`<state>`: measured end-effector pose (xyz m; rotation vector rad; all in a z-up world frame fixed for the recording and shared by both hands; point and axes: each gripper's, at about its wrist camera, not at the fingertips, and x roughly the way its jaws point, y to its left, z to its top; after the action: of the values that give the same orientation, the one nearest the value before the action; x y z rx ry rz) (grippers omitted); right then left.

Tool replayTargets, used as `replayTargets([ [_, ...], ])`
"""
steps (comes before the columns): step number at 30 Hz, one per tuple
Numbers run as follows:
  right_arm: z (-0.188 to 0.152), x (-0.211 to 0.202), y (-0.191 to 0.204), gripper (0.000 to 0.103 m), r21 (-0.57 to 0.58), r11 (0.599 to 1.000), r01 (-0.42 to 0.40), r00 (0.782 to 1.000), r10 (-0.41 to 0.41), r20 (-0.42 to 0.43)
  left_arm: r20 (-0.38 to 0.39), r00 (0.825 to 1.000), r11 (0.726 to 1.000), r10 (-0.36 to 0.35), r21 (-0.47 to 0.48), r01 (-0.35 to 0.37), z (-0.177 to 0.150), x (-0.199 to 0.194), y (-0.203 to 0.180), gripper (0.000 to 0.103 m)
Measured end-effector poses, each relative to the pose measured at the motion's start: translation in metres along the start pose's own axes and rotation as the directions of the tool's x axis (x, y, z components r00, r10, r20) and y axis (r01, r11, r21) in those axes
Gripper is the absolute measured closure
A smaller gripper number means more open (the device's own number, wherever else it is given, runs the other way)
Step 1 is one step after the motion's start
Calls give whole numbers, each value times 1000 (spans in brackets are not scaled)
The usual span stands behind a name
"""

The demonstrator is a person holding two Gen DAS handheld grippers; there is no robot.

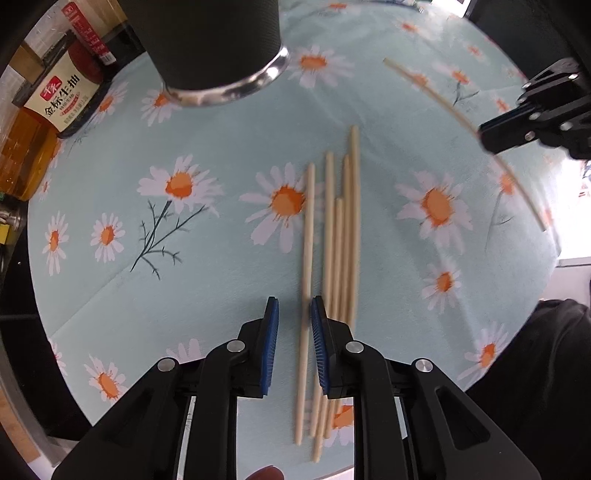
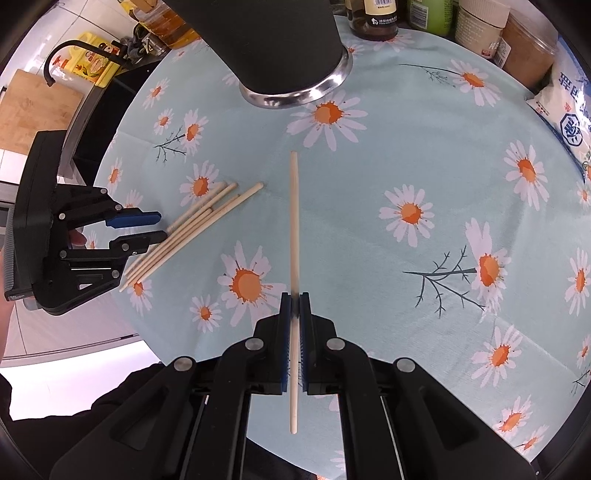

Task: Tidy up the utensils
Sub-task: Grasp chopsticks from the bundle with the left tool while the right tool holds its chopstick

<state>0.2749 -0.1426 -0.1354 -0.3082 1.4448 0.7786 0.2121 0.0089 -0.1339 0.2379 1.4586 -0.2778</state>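
Wooden chopstick point(image 2: 294, 229) sits pinched in the right claw point(image 2: 294, 299), far from the holder point(image 2: 280, 55) ahead. Left claw point(image 1: 294, 314), narrowly parted, straddles one stick of the pile point(image 1: 332, 280) on the bench point(image 1: 207, 266); closing could drag neighbours or pinch off-centre. Holder's mouth is cut off.

A counter point(image 2: 424, 155) draped in pale blue daisy-print cloth fills the room; bottles and jars point(image 2: 480, 26) crowd its far edge, a wooden cutting board point(image 2: 33, 110) lies beside it, and white floor tiles point(image 2: 74, 332) gleam below.
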Motion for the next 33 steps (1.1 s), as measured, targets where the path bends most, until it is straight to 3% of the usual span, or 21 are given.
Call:
replayTargets([
  [5,-1,1,0,98,-2,1000,-7,1000,7,-2,-7,1000,1000,1,7,-1,2,4,-2,86],
  [14,0,0,1,98,-3,1000,-15,1000,15,1,-25,1000,1000,14,20,-13,15,2,-8,99],
  [20,3,0,8,98,4,1000,-19,1000,19,7,-14,1000,1000,5,8,-5,16,4,-3,99],
  [33,19,-4,51,98,20,998,-56,996,54,67,115,991,996,-63,-56,70,-5,-21,40,99],
])
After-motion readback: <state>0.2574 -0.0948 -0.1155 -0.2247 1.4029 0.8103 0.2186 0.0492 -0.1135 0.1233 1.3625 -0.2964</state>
